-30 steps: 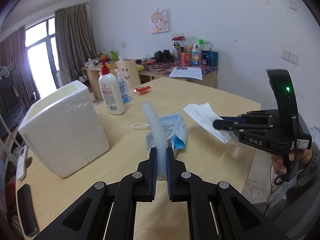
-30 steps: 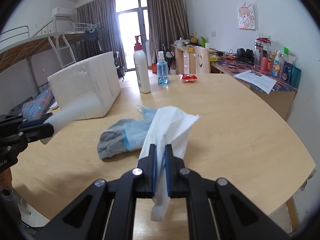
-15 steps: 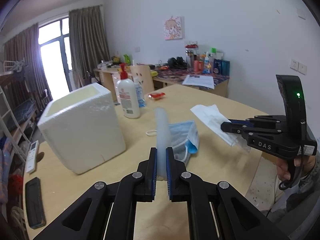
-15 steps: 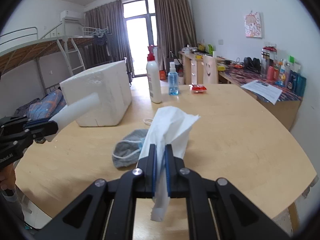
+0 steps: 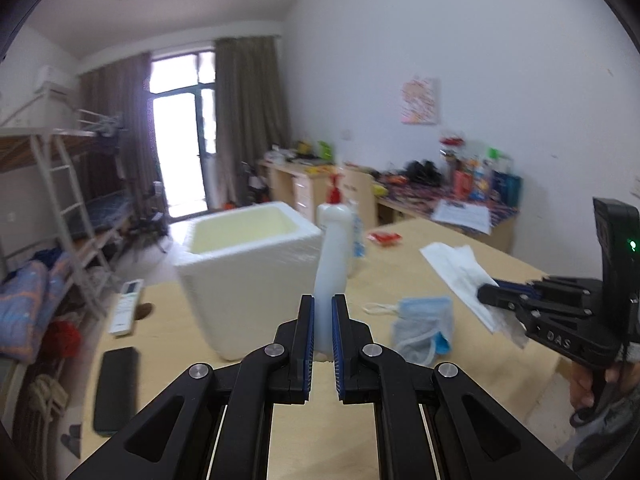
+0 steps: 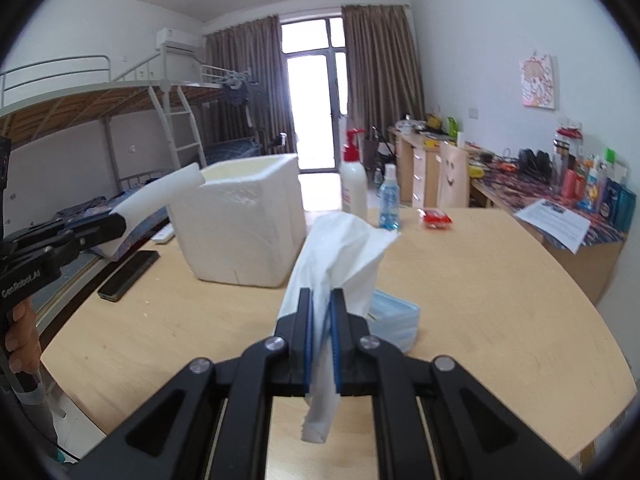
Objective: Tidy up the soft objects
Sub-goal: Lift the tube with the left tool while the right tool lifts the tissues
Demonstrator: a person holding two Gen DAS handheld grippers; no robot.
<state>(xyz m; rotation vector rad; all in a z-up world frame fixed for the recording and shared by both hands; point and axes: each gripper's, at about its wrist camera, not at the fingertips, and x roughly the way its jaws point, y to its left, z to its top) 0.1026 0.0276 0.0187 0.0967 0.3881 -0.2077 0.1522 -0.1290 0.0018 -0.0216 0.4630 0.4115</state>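
Observation:
My left gripper [image 5: 323,304] is shut on a white foam strip [image 5: 326,280], seen edge-on and sticking up from the jaws. In the right wrist view that left gripper [image 6: 116,220] hangs at the left with the foam strip [image 6: 160,196] pointing at the open white foam box [image 6: 244,220]. My right gripper [image 6: 322,296] is shut on a white tissue [image 6: 336,256] that droops below the jaws. From the left wrist view the right gripper [image 5: 486,292] holds the tissue [image 5: 460,276] above the table. Blue face masks [image 5: 424,320] [image 6: 396,316] lie on the table under it. The foam box [image 5: 248,264] stands ahead, left.
A lotion pump bottle [image 6: 354,184], a blue spray bottle [image 6: 389,204] and a red packet [image 6: 436,216] stand behind the box. A black phone [image 6: 128,270] and a remote [image 5: 127,306] lie at the table's left edge. A cluttered desk [image 6: 560,196] runs along the right wall.
Both grippers have risen above the table, each still holding its piece. The left wrist view has swung left, and the foam box's open top now shows. The masks have stayed on the table.

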